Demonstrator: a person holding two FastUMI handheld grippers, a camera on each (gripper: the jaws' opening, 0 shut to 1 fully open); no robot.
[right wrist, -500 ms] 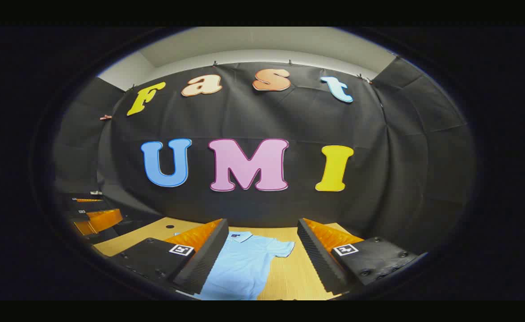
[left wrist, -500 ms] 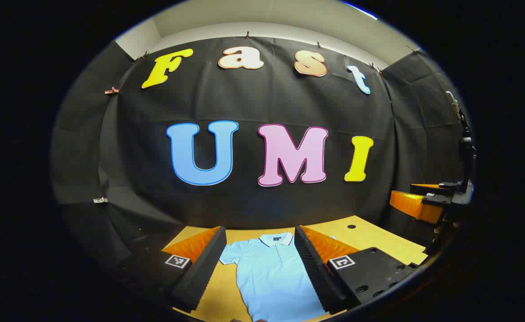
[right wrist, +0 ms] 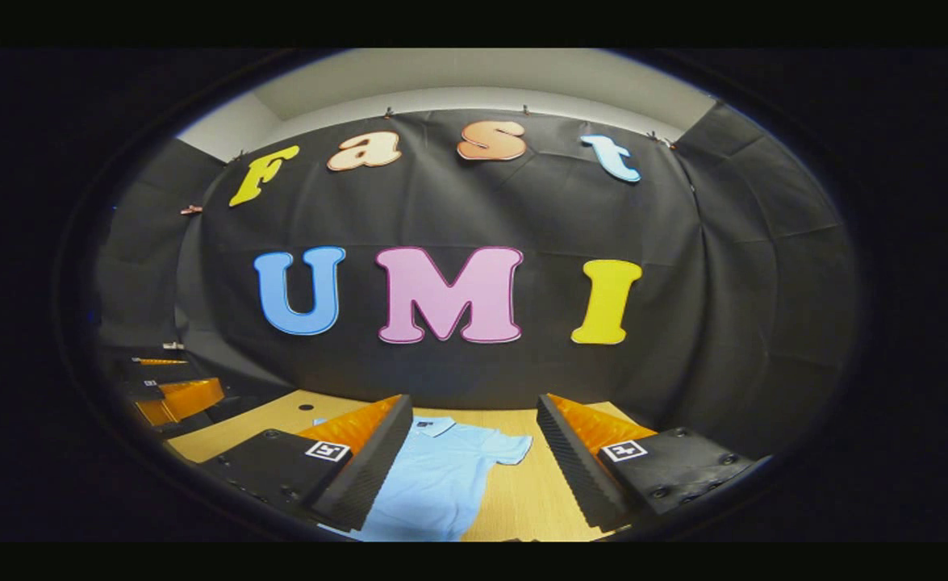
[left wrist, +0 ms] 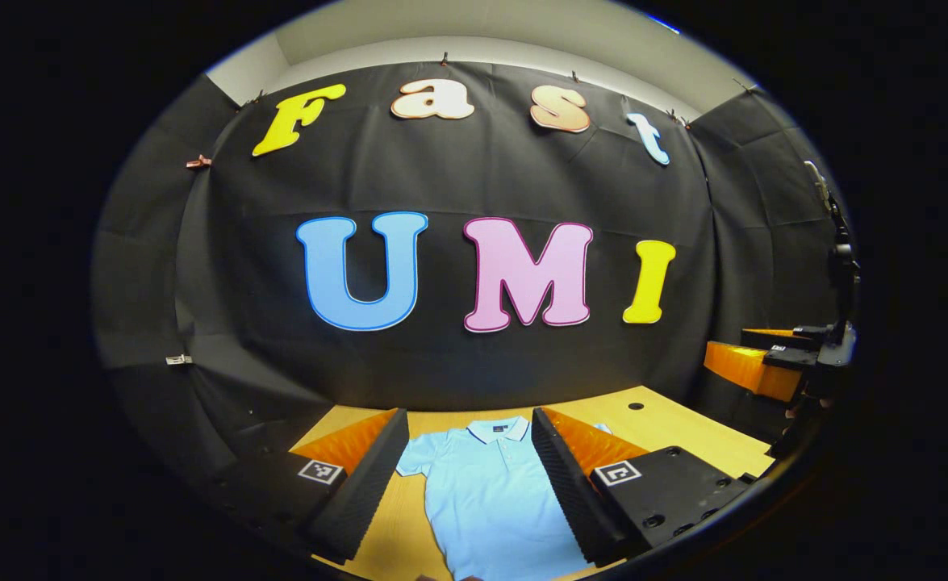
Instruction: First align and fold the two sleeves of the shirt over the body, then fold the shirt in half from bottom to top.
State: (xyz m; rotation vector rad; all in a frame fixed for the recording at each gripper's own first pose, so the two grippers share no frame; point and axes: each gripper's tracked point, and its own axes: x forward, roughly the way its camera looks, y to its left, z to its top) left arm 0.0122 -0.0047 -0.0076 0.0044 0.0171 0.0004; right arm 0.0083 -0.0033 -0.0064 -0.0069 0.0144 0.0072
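Barely anything has moved since the earlier frame. The light blue polo shirt (left wrist: pixel 490 500) lies flat on the wooden table (left wrist: pixel 683 432), collar far, sleeves unfolded. Left gripper (left wrist: pixel 474 464) and right gripper (right wrist: pixel 478 452) hover with jaws wide, holding nothing.

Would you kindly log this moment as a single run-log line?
stage: before first fold | light blue polo shirt: flat on wooden table, sleeves unfolded | left gripper: open, above shirt | right gripper: open, above shirt's sleeve side
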